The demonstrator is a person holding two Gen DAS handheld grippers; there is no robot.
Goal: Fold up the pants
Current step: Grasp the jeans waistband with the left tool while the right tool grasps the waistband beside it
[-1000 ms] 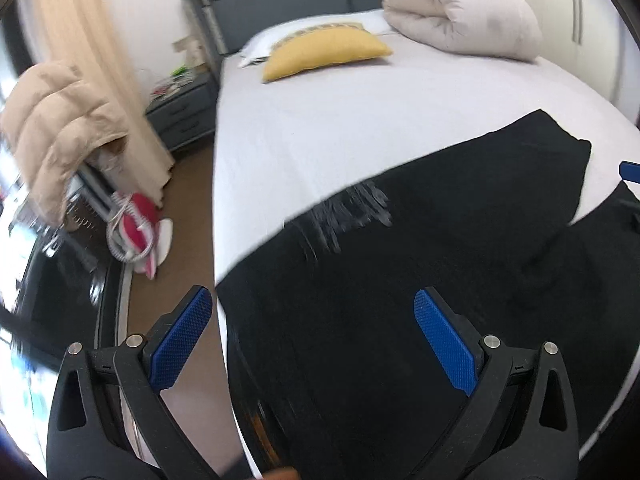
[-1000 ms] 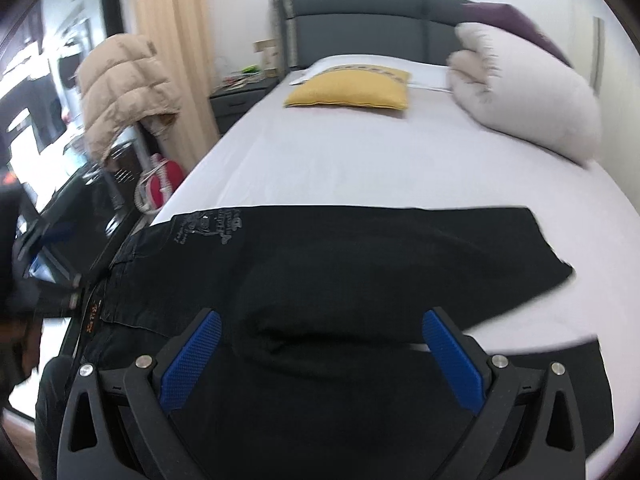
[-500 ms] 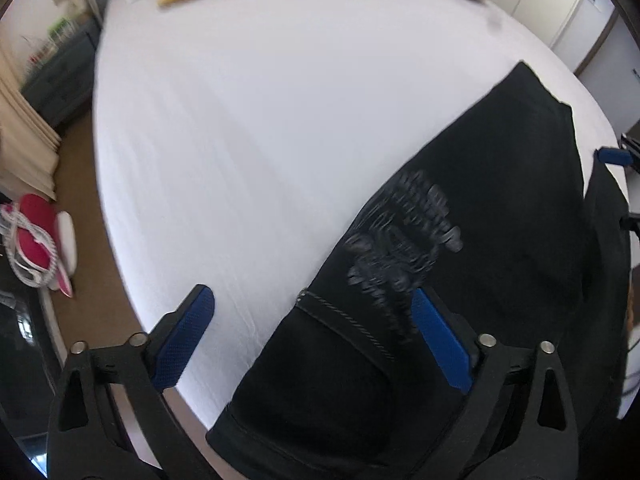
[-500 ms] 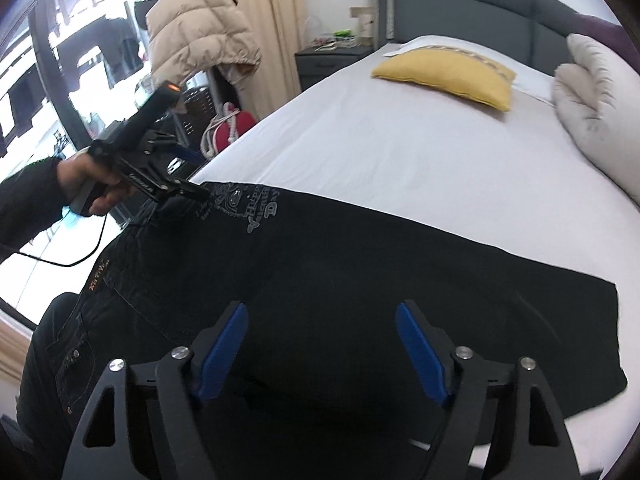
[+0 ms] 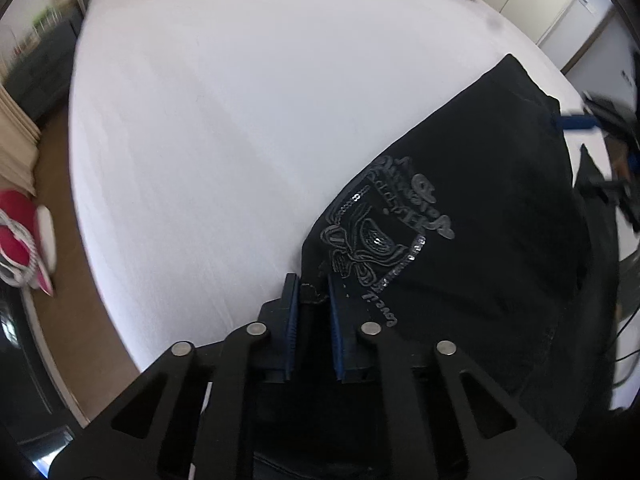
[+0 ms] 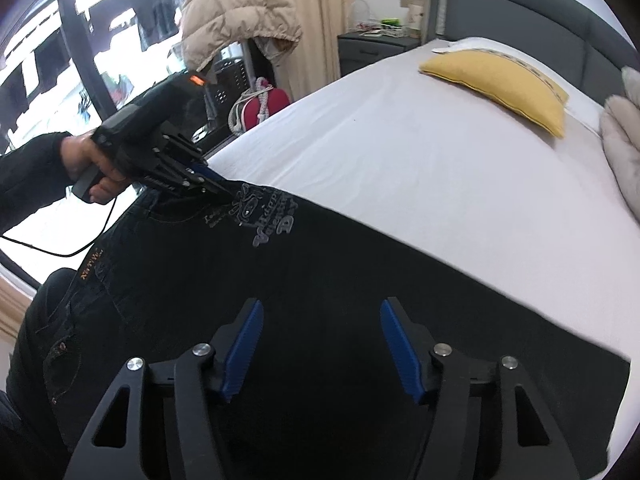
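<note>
The left gripper (image 5: 312, 286) pinches the black pants' (image 6: 340, 300) edge beside the silver print (image 5: 384, 220); the right gripper (image 6: 320, 344) hangs spread above the cloth. The pants lie flat across the white bed (image 6: 420, 168). Likely next: the right one must catch an edge before folding.

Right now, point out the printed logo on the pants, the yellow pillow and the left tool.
printed logo (image 5: 384, 232), left wrist view, centre of the crest.
yellow pillow (image 6: 500, 84), right wrist view, middle of its top face.
left tool (image 5: 313, 300), left wrist view, between the fingertips clamping the pants' edge.
</note>
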